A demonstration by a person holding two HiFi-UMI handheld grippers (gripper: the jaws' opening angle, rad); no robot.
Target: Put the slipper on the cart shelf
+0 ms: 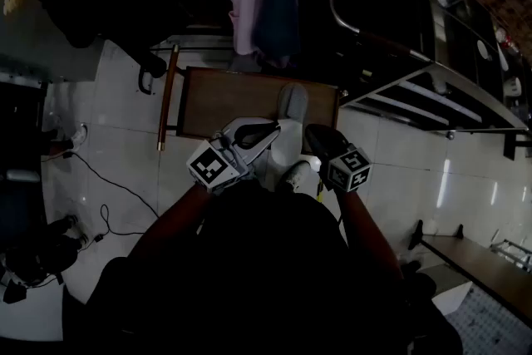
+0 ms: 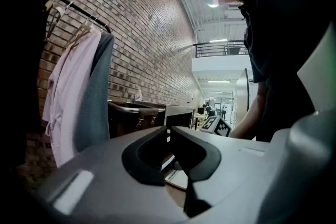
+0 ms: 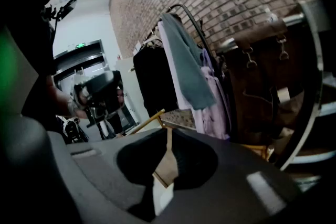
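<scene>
- The slipper (image 1: pixel 292 102) is lying on the low brown table (image 1: pixel 216 100), just ahead of both grippers and roughly between their lines of aim. It is not yet on the cart (image 1: pixel 391 21), whose shelf rails (image 1: pixel 416 96) are standing off to the right. As I judge it, the task is only beginning.
- The left gripper (image 2: pixel 169 129) is pointing almost level, with its jaws pressed together on nothing. The right gripper (image 3: pixel 168 132) is tilting down a little more and is likewise clenched and empty.
- The two are probably being carried side by side at the near edge of the table so that either one can reach the slipper. Whichever takes it will be needing to spread its jaws first.
- The head view is giving the layout that neither gripper view offers: slipper, table and cart together, with a cable (image 1: pixel 108 179) trailing over the floor on the left.
- The left gripper view is showing the brick wall (image 2: pixel 147 34), a pink garment (image 2: pixel 68 92) and a grey garment (image 2: pixel 94 97) hanging from a rail, and the right gripper's marker cube (image 2: pixel 218 126). Something pale is showing under its jaw tips, but I cannot tell whether that is the slipper.
- The right gripper view is looking towards the cart from low down, showing a brown bag (image 3: pixel 257 60) with buckled straps that is lost in darkness from the head view. It is also catching the left gripper in the person's hand. Only brown table top is showing through the gap beneath its jaws.
</scene>
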